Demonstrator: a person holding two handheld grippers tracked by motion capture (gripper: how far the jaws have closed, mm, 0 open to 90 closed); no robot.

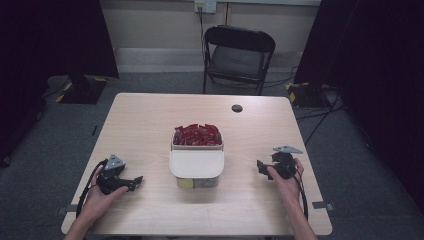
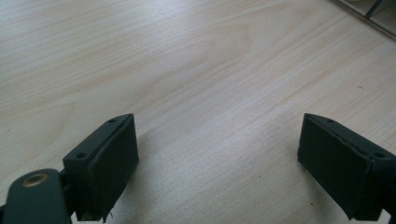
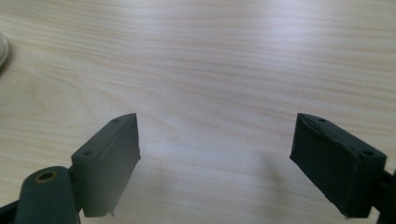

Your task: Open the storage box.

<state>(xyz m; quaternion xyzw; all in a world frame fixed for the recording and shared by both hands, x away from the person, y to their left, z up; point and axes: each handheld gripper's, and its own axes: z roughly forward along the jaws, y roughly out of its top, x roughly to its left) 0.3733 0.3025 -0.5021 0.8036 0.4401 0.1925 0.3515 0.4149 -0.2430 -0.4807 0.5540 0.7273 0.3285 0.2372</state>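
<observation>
In the high view a box [image 1: 197, 145] full of red wrapped pieces [image 1: 196, 134] stands at the middle of the wooden table [image 1: 145, 120]. Against its near side sits a clear tub with a cream lid [image 1: 196, 164]; something yellow shows through its wall. My left gripper [image 1: 136, 180] rests on the table left of the tub, jaws pointing right toward it and apart from it. My right gripper [image 1: 259, 168] lies right of the tub, pointing left. In the left gripper view the left gripper [image 2: 217, 140] stands open over bare wood. The right gripper [image 3: 215, 137] is likewise open with nothing between its pads.
A round black cable hole [image 1: 237, 108] sits in the table's far half. Behind the table stands a black folding chair [image 1: 239, 55]. Dark curtains [image 1: 55, 35] hang at both sides, with a stand base [image 1: 82, 89] on the floor at the left.
</observation>
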